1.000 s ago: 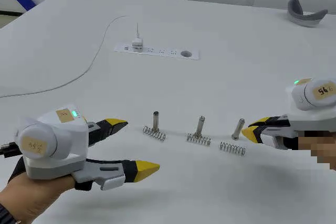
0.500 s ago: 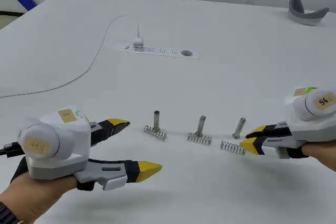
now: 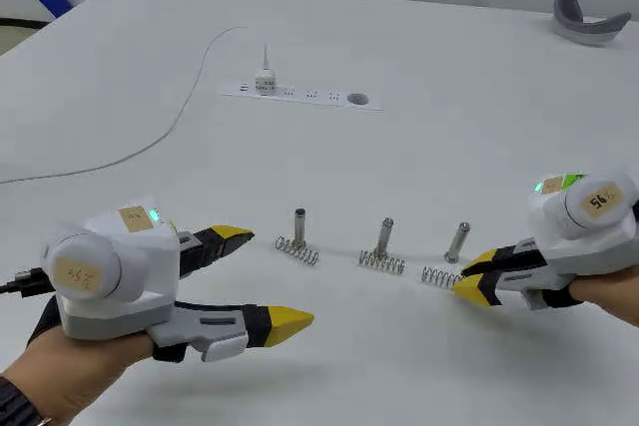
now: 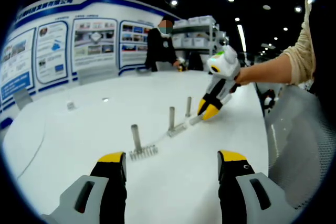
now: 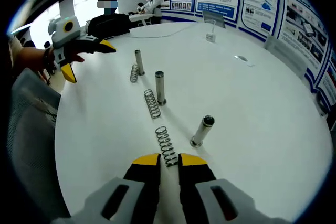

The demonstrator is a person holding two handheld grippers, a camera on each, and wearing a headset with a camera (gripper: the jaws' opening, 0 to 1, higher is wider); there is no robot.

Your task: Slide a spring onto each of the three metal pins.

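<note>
Three pins (image 3: 385,234) stand in a row toward the near edge of the counter (image 3: 419,67), a spring (image 3: 381,262) lying beside each. Left hand-held gripper (image 3: 265,276): jaws wide apart, empty. Right hand-held gripper (image 3: 469,277), sticker (image 3: 596,200) apparently "56": jaws nearly together astride the end of the rightmost spring (image 5: 167,148); whether they pinch it cannot be told.
</note>
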